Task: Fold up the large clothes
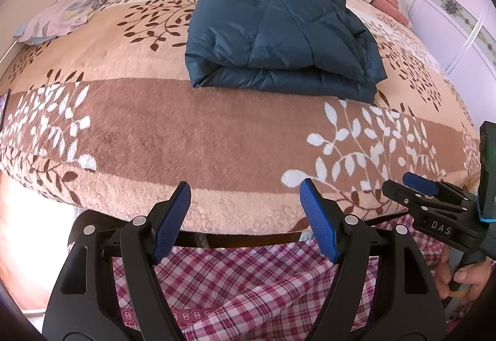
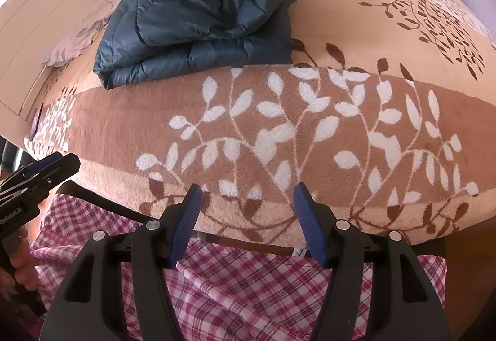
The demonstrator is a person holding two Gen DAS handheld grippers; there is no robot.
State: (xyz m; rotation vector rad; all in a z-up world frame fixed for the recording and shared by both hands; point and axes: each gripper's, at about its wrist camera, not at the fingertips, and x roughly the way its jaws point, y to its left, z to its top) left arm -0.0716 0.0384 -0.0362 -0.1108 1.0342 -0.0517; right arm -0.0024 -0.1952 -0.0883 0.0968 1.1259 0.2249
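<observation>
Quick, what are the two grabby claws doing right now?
Left gripper: open, holding nothing, near the bed's edge.
Right gripper: open, holding nothing too.

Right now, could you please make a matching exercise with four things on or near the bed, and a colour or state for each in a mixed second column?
Things:
1. jacket
2. blanket
3. left hand-held gripper
4. checked cloth

Colour or state:
A. pink and white, hanging below the bed edge
B. dark blue, folded on the bed
C. open, holding nothing
D. beige and brown with a leaf pattern, spread over the bed

Pairs: 1-B, 2-D, 3-C, 4-A
</observation>
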